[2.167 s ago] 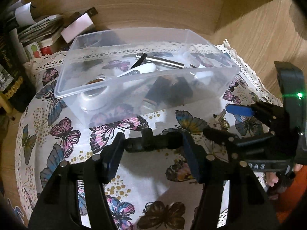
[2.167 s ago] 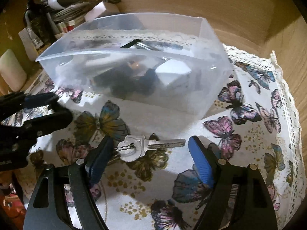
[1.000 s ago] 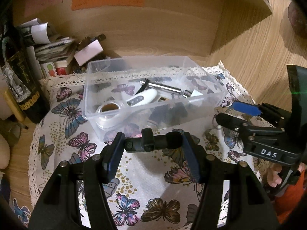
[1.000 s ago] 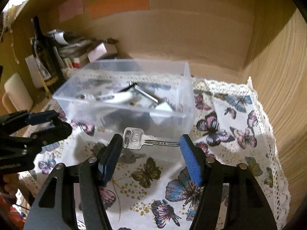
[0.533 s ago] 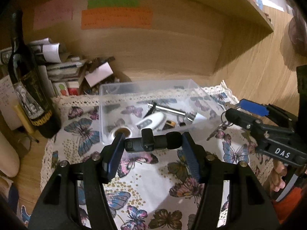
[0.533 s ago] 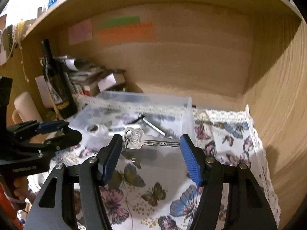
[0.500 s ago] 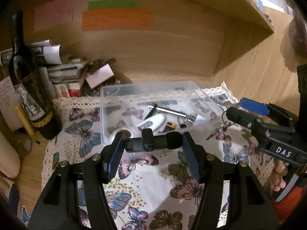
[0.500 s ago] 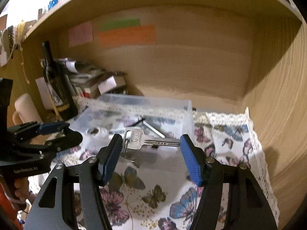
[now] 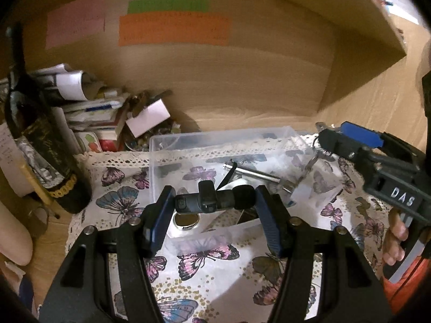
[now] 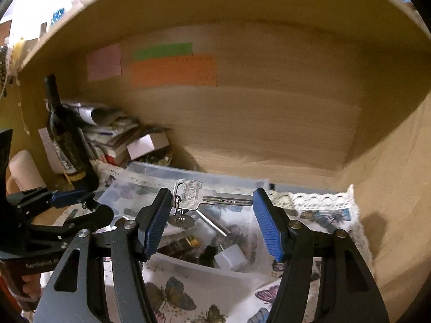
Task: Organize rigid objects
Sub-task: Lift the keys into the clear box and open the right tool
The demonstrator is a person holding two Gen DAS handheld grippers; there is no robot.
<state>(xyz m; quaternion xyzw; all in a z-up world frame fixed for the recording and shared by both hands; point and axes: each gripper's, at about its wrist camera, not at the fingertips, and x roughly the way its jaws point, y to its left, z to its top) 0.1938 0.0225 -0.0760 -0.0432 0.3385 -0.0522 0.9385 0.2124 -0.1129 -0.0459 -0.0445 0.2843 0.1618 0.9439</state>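
Note:
My left gripper is shut on a small black clip-on device, held across its pads above the near end of the clear plastic box. My right gripper is shut on a silver key with a ring and a second key hanging below, held above the box. The right gripper also shows in the left wrist view, over the box's right end. The box holds a metal rod, a tape roll, a white cube and dark items.
The box stands on a butterfly-print cloth inside a wooden shelf alcove. A dark wine bottle and a pile of papers and small boxes stand at the back left. Coloured paper notes are stuck on the back wall.
Both grippers have risen and drawn back from the cloth with their objects and now hang over the box. The key was lifted off the cloth 2.2 s ago.

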